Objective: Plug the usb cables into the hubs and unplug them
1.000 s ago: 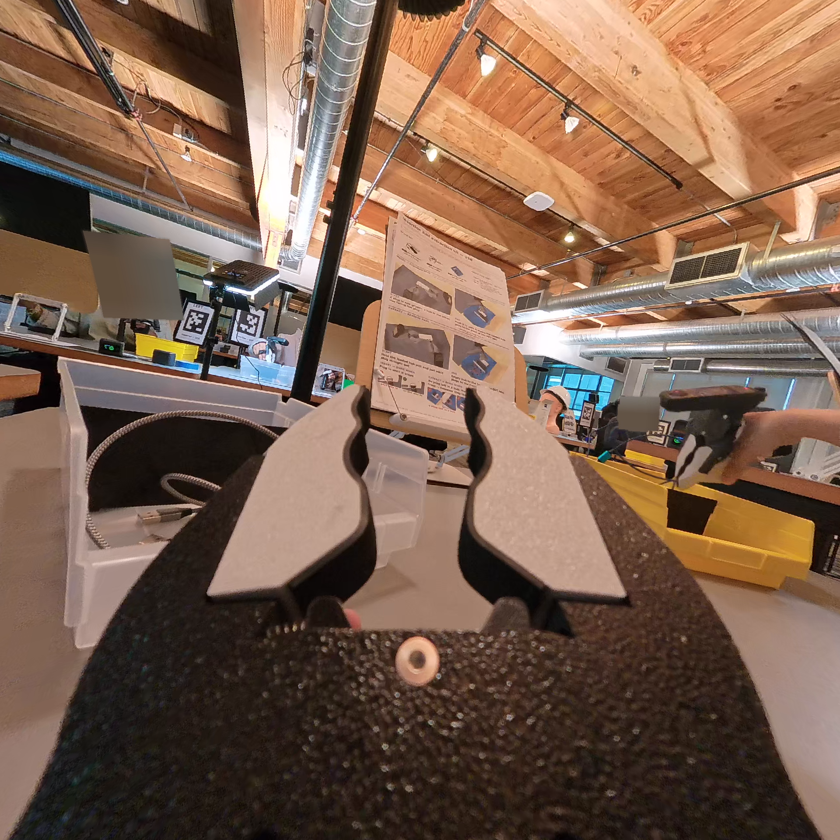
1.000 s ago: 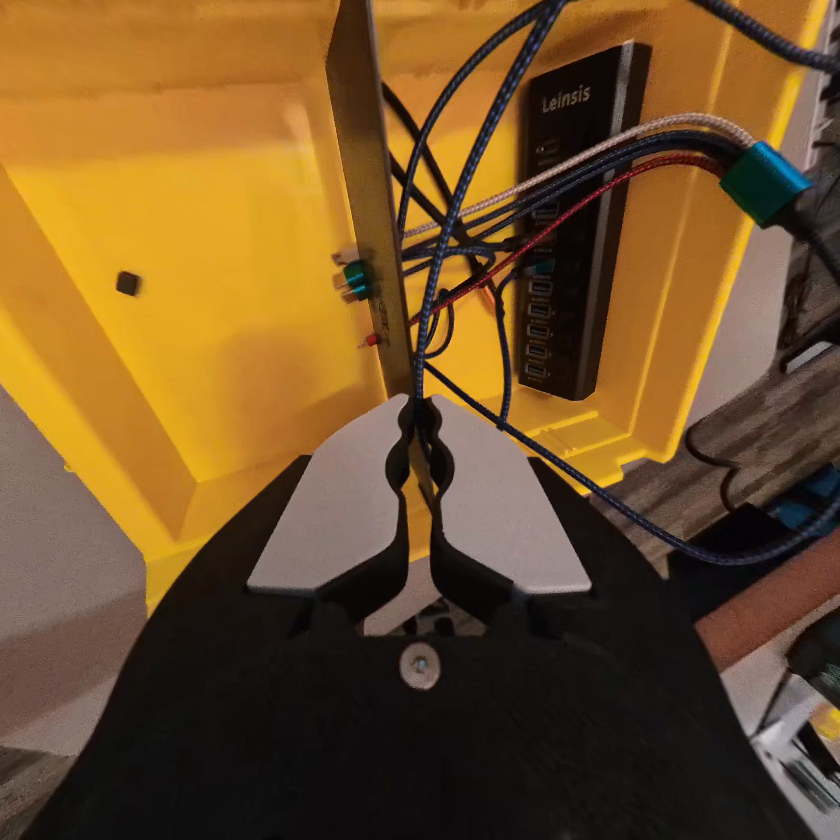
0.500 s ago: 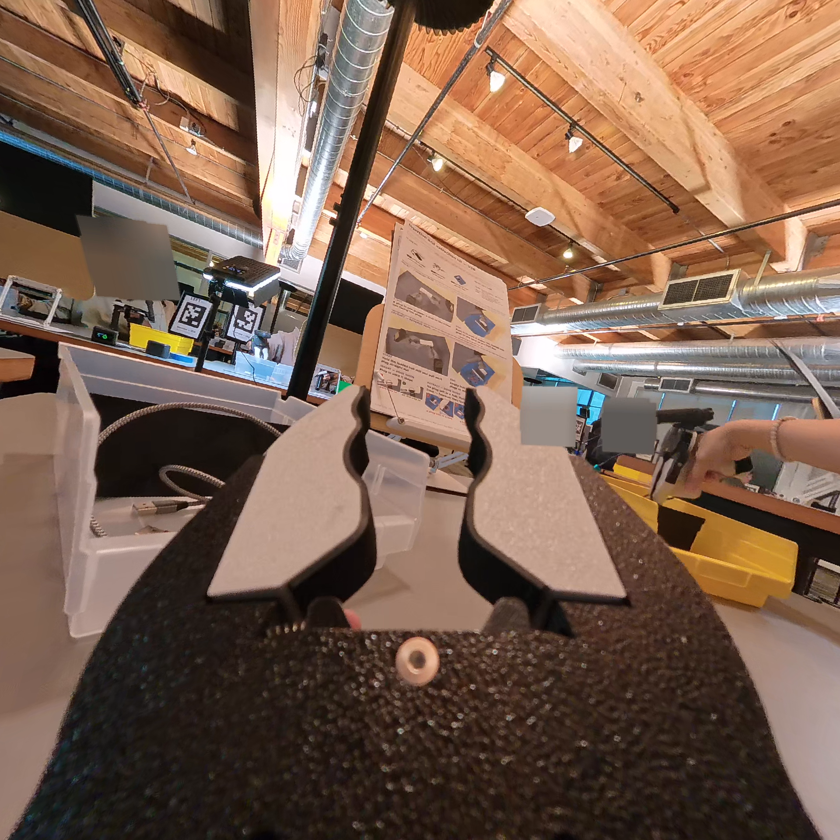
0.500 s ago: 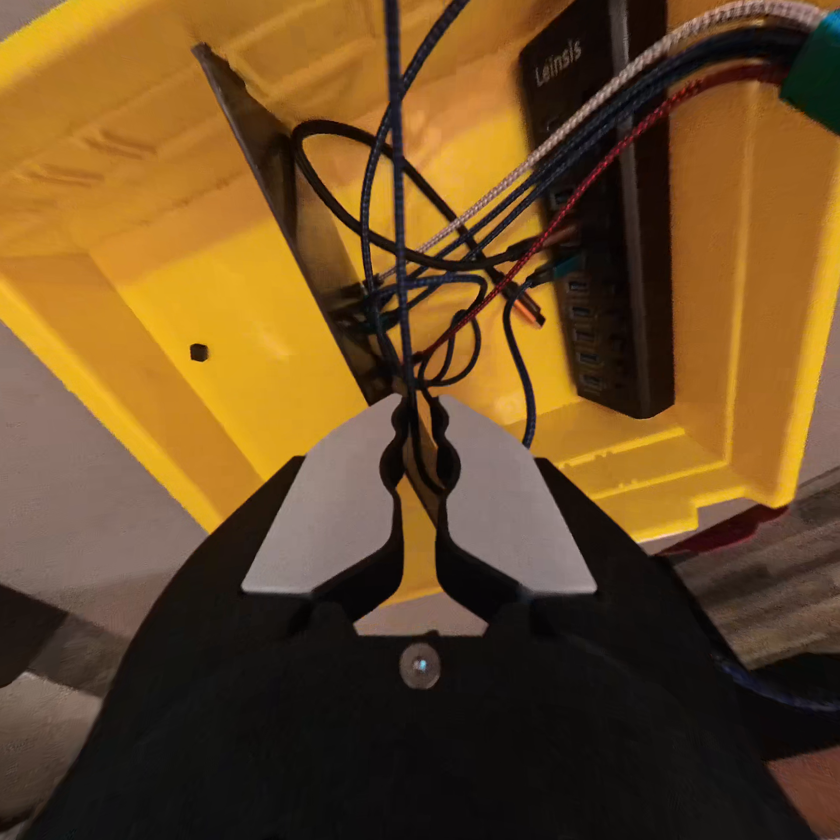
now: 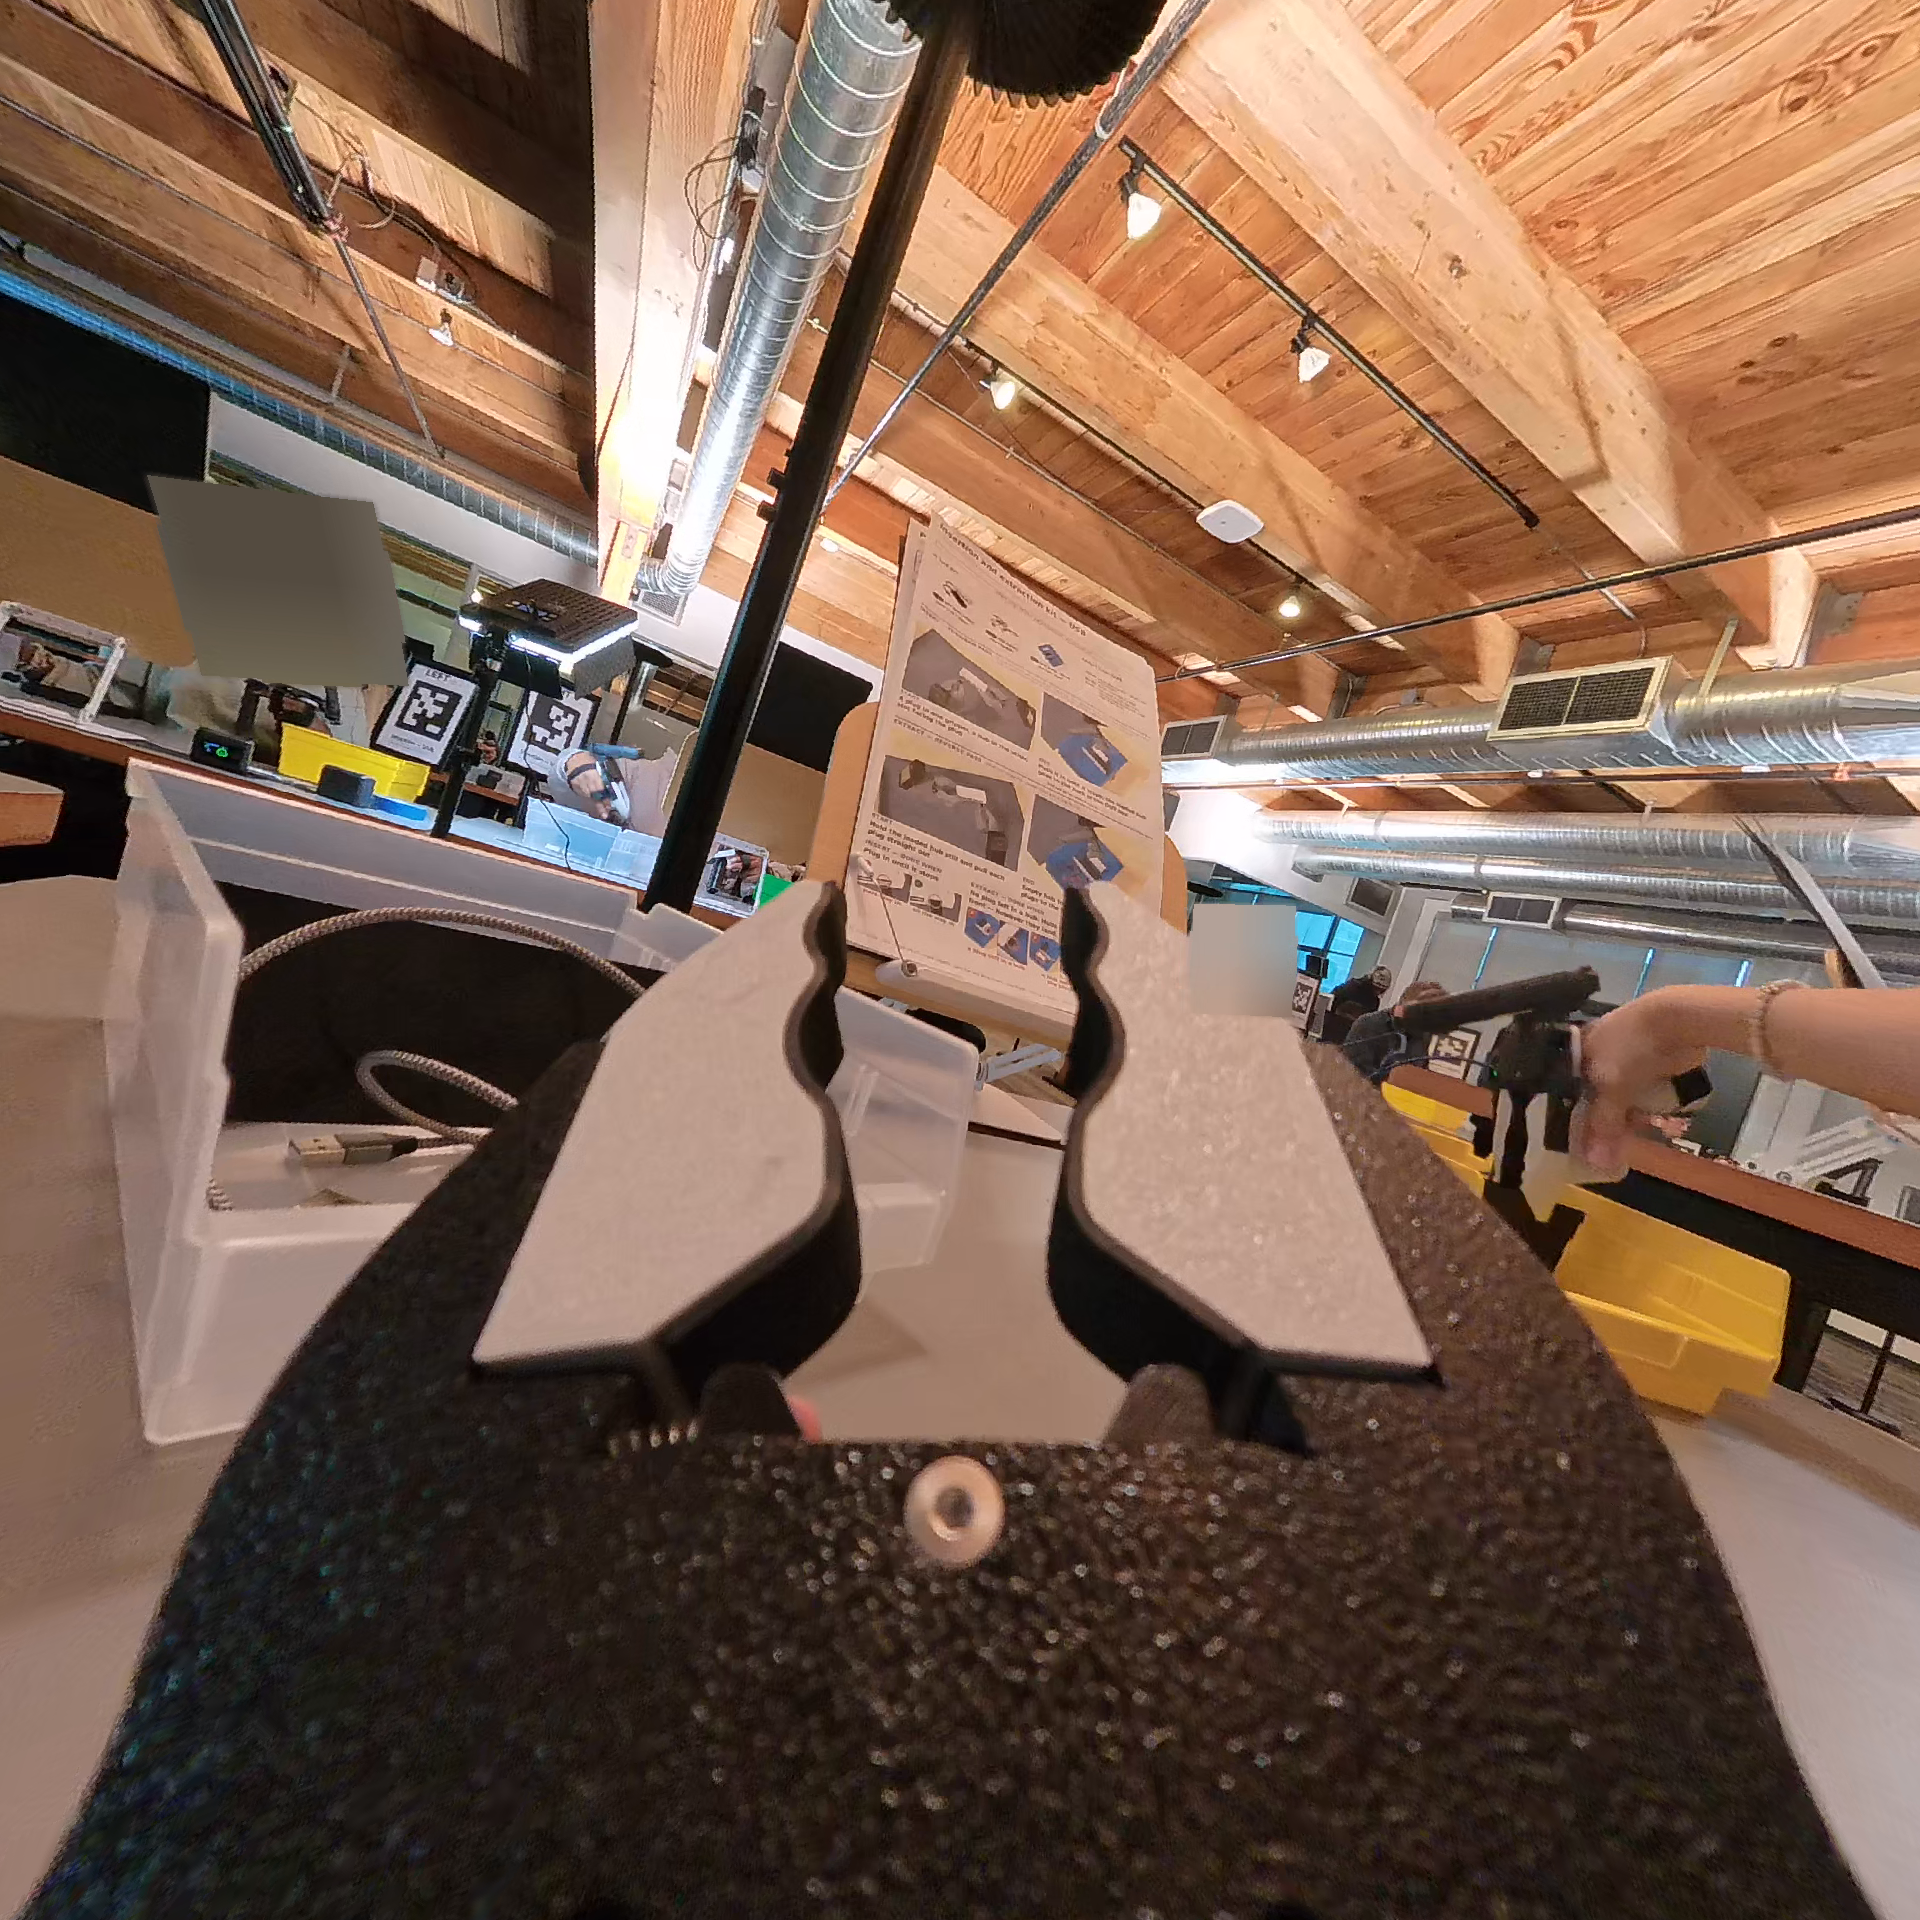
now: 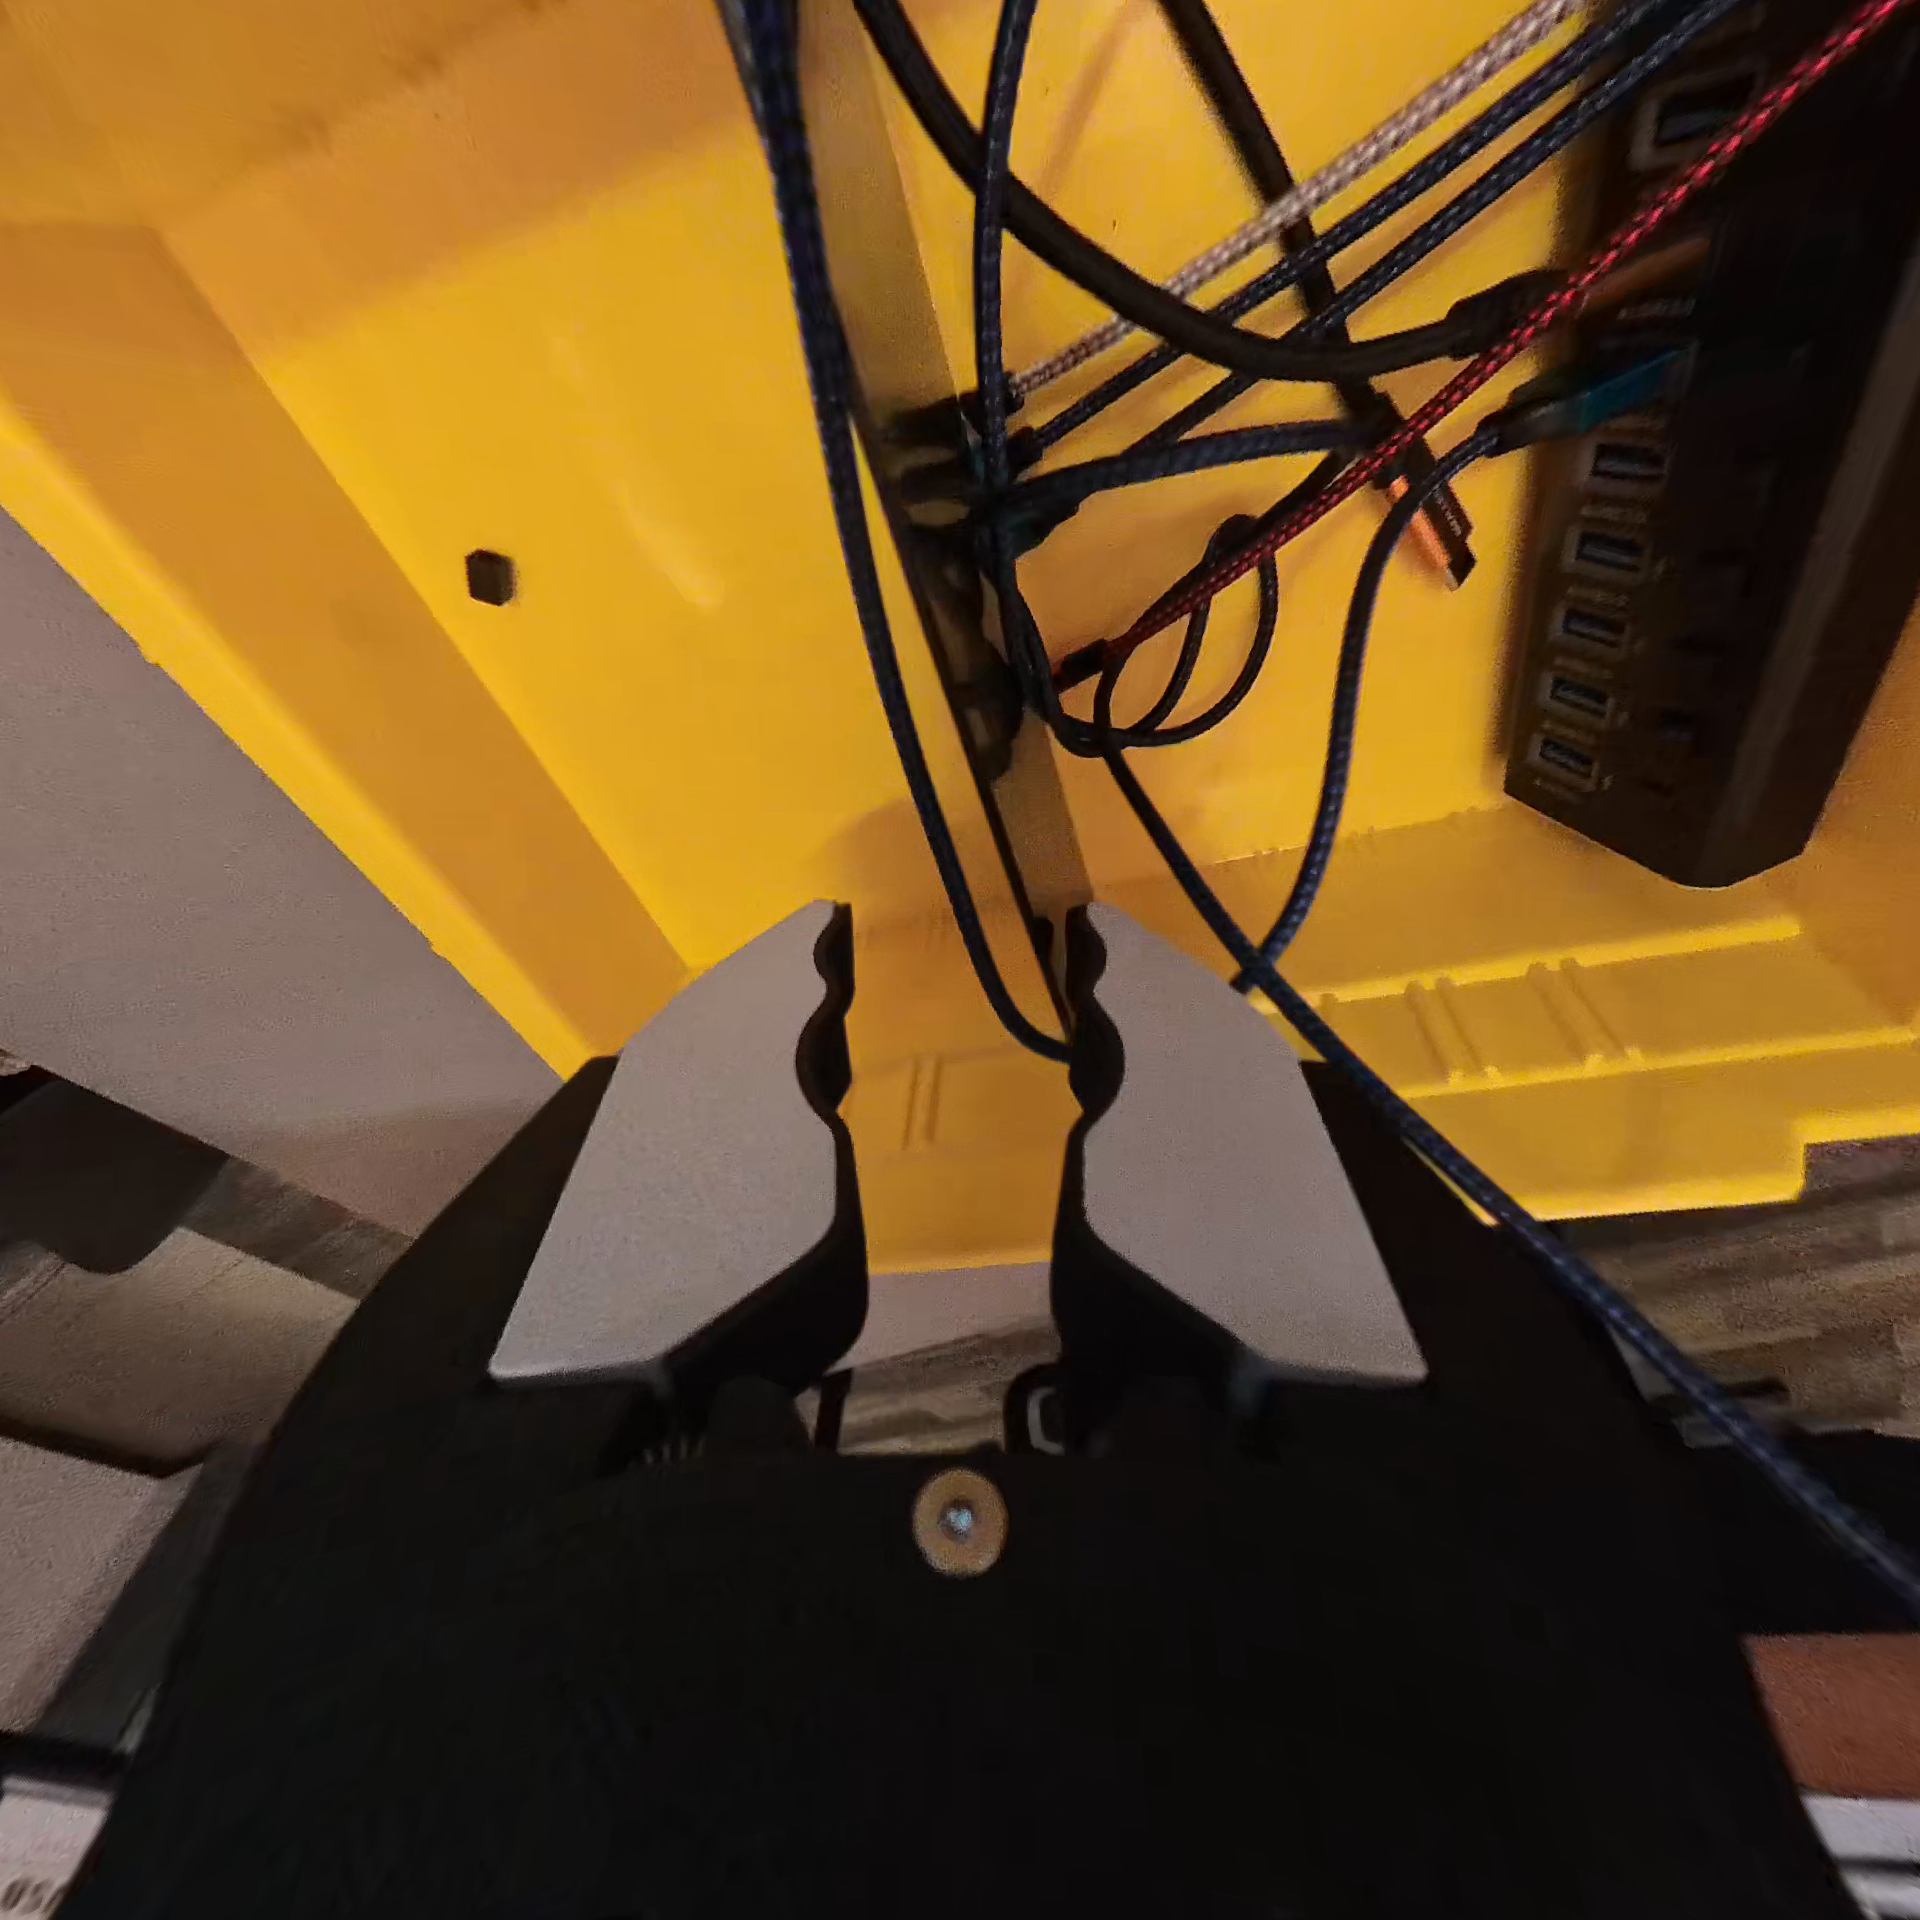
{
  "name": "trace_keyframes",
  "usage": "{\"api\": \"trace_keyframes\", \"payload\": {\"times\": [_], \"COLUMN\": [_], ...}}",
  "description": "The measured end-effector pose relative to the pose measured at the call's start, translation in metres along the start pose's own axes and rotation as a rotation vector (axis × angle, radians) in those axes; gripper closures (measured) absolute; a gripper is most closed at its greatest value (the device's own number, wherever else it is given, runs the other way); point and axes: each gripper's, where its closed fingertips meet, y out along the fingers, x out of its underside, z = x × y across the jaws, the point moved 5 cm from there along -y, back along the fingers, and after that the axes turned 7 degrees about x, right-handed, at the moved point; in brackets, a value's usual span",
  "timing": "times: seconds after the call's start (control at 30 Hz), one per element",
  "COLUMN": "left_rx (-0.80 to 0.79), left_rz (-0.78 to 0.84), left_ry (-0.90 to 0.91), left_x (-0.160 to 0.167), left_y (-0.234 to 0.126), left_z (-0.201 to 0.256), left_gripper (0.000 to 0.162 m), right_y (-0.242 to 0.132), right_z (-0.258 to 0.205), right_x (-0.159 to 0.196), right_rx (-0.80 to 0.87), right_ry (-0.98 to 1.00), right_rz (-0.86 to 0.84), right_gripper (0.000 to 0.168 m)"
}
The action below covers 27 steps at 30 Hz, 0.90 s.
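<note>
- while the right gripper [image 6: 956, 966] hangs over the near rim of the yellow bin [image 6: 520, 364], its jaws stand apart with a clear gap between them and clamp nothing.
- a dark blue braided cable [image 6: 894, 665] runs down through that gap and seems to brush the inner edge of the right finger; the blur makes contact hard to judge.
- inside the yellow bin, a thin metal divider [image 6: 883, 239] stands upright, with several plugs gathered at it.
- the black usb hub [image 6: 1704, 582] lies along the bin's right wall, red [image 6: 1538, 322], beige and dark cables leading to it, lower ports bare.
- the left gripper [image 5: 951, 966] is well away from the yellow bin [image 5: 1662, 1299], jaws wide and empty, above a pale table.
- a clear plastic box [image 5: 177, 1039], far from the bin, holds a grey braided usb cable [image 5: 353, 1148].
</note>
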Motion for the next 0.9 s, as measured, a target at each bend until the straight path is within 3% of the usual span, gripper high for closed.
{"api": "trace_keyframes", "payload": {"times": [0.17, 0.23, 0.37, 0.47, 0.53, 0.77, 0.9], "left_rx": [0.003, 0.005, 0.005, 0.007, 0.007, 0.018, 0.025], "left_rz": [-0.003, -0.005, -0.002, -0.002, -0.004, -0.018, -0.061], "left_ry": [-0.001, 0.001, 0.002, -0.002, -0.002, 0.016, 0.06], "left_x": [0.001, 0.001, 0.001, 0.001, 0.001, 0.002, 0.006], "left_y": [0.0, 0.0, 0.0, 0.0, 0.0, 0.001, 0.005], "left_z": [0.0, 0.001, 0.001, 0.001, 0.001, 0.004, 0.009], "left_gripper": [0.122, 0.122, 0.122, 0.122, 0.122, 0.122, 0.122], "right_y": [-0.035, -0.045, -0.047, -0.041, -0.039, -0.049, -0.081], "right_z": [0.003, 0.015, 0.007, 0.002, -0.007, -0.045, -0.122], "right_x": [-0.004, -0.002, 0.021, 0.041, 0.04, 0.007, -0.023], "right_rx": [0.038, 0.138, 0.14, 0.252, 0.289, 0.474, 0.501], "right_ry": [0.007, 0.028, -0.007, -0.095, -0.127, -0.102, -0.025], "right_rz": [0.201, 0.252, 0.137, -0.013, 0.027, 0.431, 0.889], "right_gripper": [0.124, 0.124, 0.124, 0.123, 0.122, 0.108, 0.11]}}
